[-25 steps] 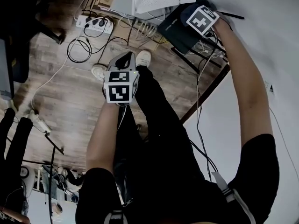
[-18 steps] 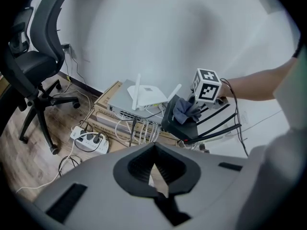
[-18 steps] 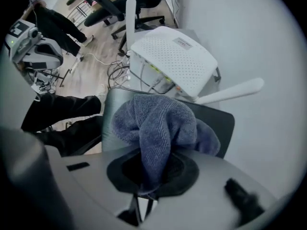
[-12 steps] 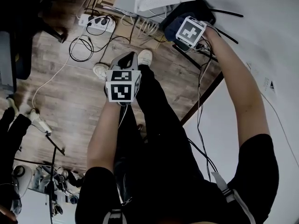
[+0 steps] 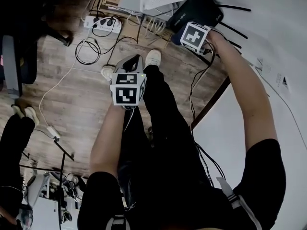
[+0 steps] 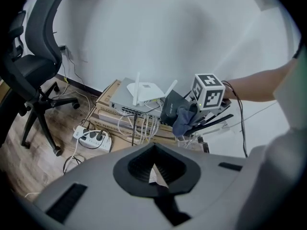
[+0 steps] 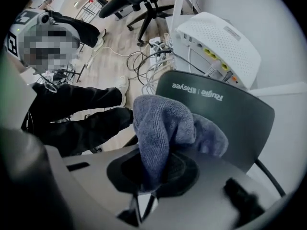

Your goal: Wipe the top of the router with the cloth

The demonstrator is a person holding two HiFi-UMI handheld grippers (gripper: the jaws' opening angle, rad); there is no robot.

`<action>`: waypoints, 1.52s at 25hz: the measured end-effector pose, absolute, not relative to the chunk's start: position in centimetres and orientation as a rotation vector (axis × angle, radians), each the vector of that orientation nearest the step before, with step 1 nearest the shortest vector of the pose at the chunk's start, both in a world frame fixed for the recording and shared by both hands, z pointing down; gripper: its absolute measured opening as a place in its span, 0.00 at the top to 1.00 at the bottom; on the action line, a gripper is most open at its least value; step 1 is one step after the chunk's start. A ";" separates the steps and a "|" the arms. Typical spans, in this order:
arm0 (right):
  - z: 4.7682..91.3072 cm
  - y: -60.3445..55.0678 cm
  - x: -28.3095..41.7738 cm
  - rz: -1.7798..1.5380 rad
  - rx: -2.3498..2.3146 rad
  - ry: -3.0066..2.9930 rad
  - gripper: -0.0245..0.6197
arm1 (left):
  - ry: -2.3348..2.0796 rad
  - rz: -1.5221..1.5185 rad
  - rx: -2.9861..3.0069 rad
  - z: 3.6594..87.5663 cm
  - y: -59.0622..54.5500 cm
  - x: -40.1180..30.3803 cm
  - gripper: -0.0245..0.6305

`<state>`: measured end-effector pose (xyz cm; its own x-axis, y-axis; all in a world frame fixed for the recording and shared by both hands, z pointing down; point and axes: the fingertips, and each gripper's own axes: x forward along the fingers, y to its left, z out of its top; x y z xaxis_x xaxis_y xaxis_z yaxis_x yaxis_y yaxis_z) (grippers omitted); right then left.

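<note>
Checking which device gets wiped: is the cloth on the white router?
No, the cloth in the right gripper rests on the dark router; the white router lies beyond it.

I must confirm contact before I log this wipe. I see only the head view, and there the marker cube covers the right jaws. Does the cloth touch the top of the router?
Observer: Yes. The right gripper view shows the cloth bunched on the dark router's top, just below its printed logo.
Operator: Do the right jaws hold the cloth?
Observer: Yes. The right gripper is shut on one end of it, and the rest folds forward onto the router.
Operator: Does the left gripper carry anything?
Observer: No. In its own view the left gripper has nothing between its jaws.
</note>
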<state>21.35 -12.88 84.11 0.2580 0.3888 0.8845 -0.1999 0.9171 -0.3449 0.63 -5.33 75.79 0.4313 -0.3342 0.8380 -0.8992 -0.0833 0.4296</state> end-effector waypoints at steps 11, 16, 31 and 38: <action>85.4 -20.0 26.7 0.262 0.126 -1.130 0.89 | -1.118 0.663 1.633 75.6 -4.8 0.7 0.95; 85.7 -22.5 28.2 0.251 0.176 -1.123 0.89 | -1.111 0.670 1.640 75.8 -4.8 1.9 0.95; 86.2 -26.0 30.7 0.270 0.342 -1.044 0.89 | -1.143 0.618 1.640 75.6 -5.7 4.2 0.95; 86.1 -26.0 30.3 0.173 0.371 -1.103 0.89 | -1.088 0.658 1.677 76.0 -5.2 4.2 0.95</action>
